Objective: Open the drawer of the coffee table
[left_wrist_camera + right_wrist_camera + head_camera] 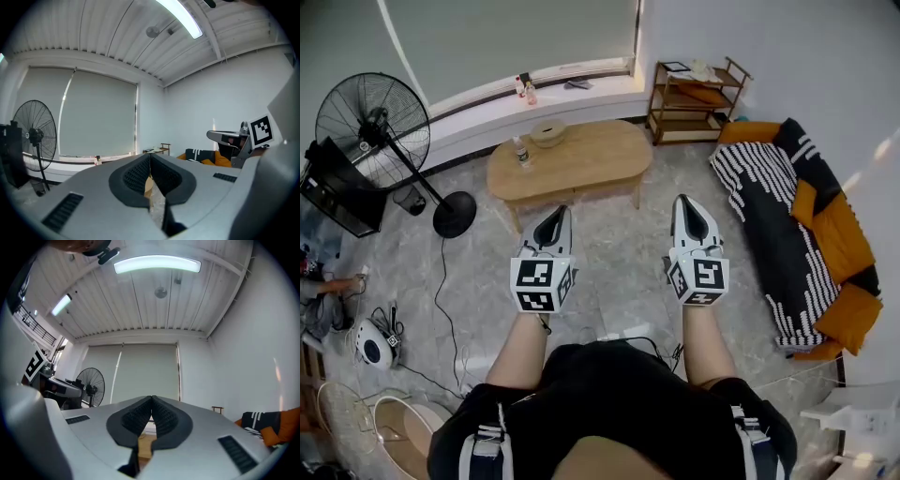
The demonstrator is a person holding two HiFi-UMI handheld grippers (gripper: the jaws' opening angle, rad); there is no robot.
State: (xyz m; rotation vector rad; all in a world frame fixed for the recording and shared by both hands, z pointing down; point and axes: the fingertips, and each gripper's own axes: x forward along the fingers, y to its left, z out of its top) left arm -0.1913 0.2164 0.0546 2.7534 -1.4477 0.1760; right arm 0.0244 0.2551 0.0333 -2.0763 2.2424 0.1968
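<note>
left tongs (556,217) pressed together, empty | right tongs (687,211) pressed together, empty | beneath both: grey marbled tile floor (619,272) | ahead, well apart: one oval wooden coffee table (581,157), tabletop carrying one bottle (521,153), one bowl (547,134) | far left: one pedestal fan (373,117) | far right: one striped sofa (783,225) | beyond: one wooden shelf rack (694,98)

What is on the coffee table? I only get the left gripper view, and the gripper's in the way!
Observer: In the head view the coffee table holds a small bottle and a round bowl.
Operator: Are we touching the table?
Observer: No. The left gripper and right gripper are both short of it, over the floor.
Operator: Is the right one open?
Observer: No, the right gripper view shows its jaws together, empty.
</note>
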